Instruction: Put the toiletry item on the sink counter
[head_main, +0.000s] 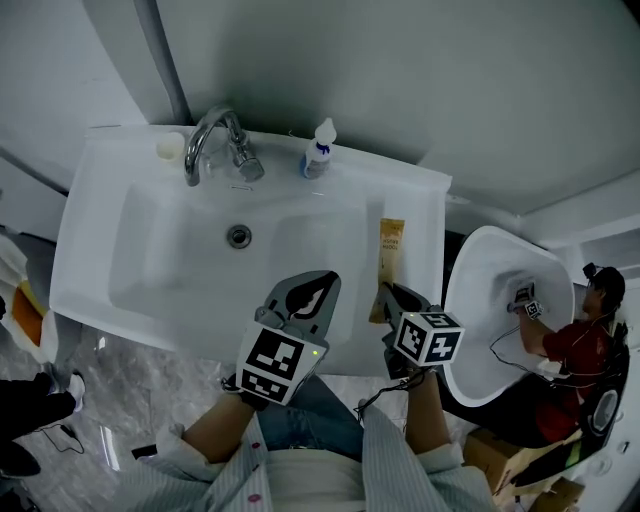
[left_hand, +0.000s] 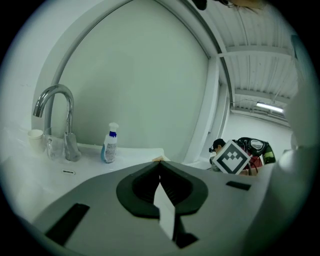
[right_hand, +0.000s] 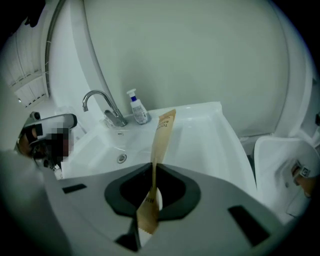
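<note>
Two tools hang over the near edge of the basin (head_main: 180, 250). The right tool (head_main: 393, 293) pinches a long tan packet (head_main: 391, 255) by its near end, and the packet reaches out over the table (head_main: 425, 230) strip right of the basin. The left tool (head_main: 320, 282) has its jaws pressed together, empty. A small bottle (head_main: 319, 150) stands near the faucet (head_main: 215, 135).
</note>
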